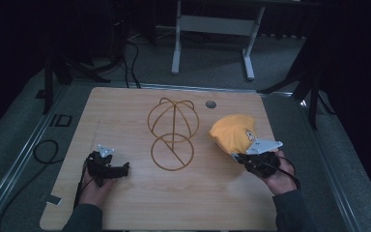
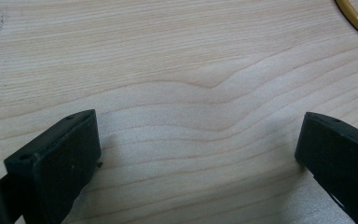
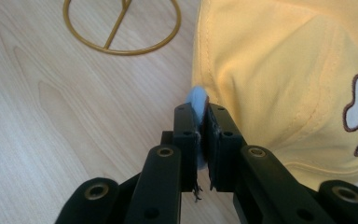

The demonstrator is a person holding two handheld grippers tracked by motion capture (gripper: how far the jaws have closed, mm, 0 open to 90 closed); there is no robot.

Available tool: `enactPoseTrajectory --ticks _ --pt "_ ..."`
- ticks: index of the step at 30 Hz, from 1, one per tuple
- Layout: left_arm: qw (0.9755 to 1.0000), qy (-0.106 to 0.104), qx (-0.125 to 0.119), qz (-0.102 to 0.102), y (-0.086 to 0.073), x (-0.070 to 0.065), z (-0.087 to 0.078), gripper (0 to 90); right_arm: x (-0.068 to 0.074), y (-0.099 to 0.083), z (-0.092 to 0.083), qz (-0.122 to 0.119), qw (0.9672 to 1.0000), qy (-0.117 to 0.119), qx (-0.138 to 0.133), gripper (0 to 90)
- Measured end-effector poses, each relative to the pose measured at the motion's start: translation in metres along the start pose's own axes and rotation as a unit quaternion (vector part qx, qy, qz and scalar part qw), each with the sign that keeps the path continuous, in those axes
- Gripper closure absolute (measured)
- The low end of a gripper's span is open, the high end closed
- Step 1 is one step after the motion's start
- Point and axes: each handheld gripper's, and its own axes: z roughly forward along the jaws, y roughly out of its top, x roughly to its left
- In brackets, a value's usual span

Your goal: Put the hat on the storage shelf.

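A yellow cap [image 1: 232,133] with a small white embroidered figure lies on the right side of the wooden table [image 1: 125,111], tilted up at its near edge. My right gripper [image 1: 236,155] is shut on a light blue edge of the cap [image 3: 284,79]; in the right gripper view the jaws of this gripper [image 3: 200,109] pinch that blue strip tightly. A gold wire hat stand [image 1: 172,133] with a round base and a domed frame lies at the table's middle. My left gripper [image 1: 124,169] rests on the table to the stand's left, and its jaws [image 2: 200,128] stand wide open over bare wood.
The stand's ring base [image 3: 121,28] lies just left of the cap, and its rim [image 2: 354,21] lies beyond the left gripper. A grey round grommet [image 1: 211,104] sits at the table's far side. A white desk frame [image 1: 212,29] stands behind; cables [image 1: 43,150] lie on the floor at left.
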Motion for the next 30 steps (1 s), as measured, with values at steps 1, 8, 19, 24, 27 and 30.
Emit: enactPoseTrajectory --ticks 1,8,19,24,27,30 --pt "1.0000 0.000 0.000 0.000 0.000 0.000 0.000 0.1 -0.001 0.000 -0.001 -0.001 1.0000 -0.002 0.000 83.7" --pt "1.0000 0.000 0.000 0.000 0.000 0.000 0.000 0.2 -0.008 0.003 -0.012 -0.004 0.9999 -0.014 0.000 83.7" --pt "1.0000 0.000 0.000 0.000 0.000 0.000 0.000 0.2 -0.018 0.007 -0.029 -0.007 0.9993 -0.036 -0.002 83.7" --pt "1.0000 0.000 0.000 0.000 0.000 0.000 0.000 0.2 -0.023 0.010 -0.043 -0.011 0.9986 -0.051 -0.008 83.7" --pt "1.0000 0.000 0.000 0.000 0.000 0.000 0.000 0.1 -0.026 0.012 -0.051 -0.013 0.9980 -0.061 -0.011 83.7" --pt "1.0000 0.000 0.000 0.000 0.000 0.000 0.000 0.2 -0.028 0.016 -0.059 -0.016 0.9974 -0.069 -0.016 83.7"
